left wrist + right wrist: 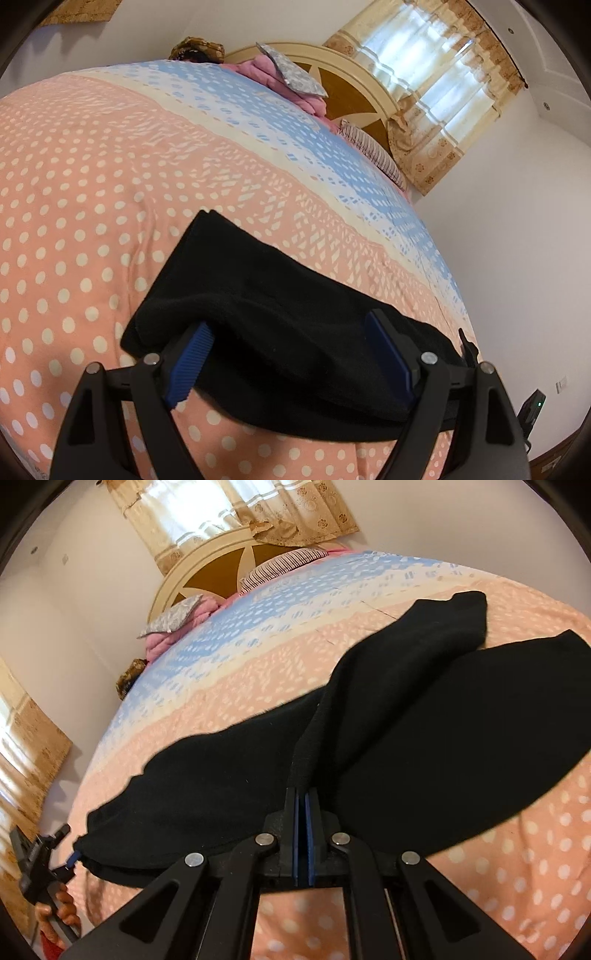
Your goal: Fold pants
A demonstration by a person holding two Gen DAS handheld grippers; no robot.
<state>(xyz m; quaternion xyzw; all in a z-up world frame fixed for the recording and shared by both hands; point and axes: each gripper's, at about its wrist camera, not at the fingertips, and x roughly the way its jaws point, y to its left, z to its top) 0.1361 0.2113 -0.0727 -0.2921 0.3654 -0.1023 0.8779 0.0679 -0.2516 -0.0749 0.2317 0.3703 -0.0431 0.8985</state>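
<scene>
**Pink bedspread, black pants, 1 gripper pinching a fold**

Polka-dot bedding in pink, cream and blue [517, 867] carries the whole job, and we read it from our fingers outward.

Nearest in the right wrist view, our right gripper [303, 812] has its 2 blue pads pressed together on a raised ridge of the black pants [424, 738], which rises taut from the jaws. Nearest in the left wrist view, our left gripper [291, 365] stands wide apart, with its blue pads [188, 369] either side of the cloth edge and gripping nothing. From the right, we see it small at the far left end of the garment.

Beyond the grippers, the pants spread across the pink band, and 2 rounded lobes reach away from us, 1 partly over the other.

Farther off sit a striped pillow [284, 563], a pink blanket [258, 70], the arched headboard [207, 572] and a curtained window [424, 66].

We judge a fold is under way, with 1 end held. Next, the left gripper probably needs to close on its edge so both ends lift evenly; dragging 1 side alone could bunch the soft fabric.
</scene>
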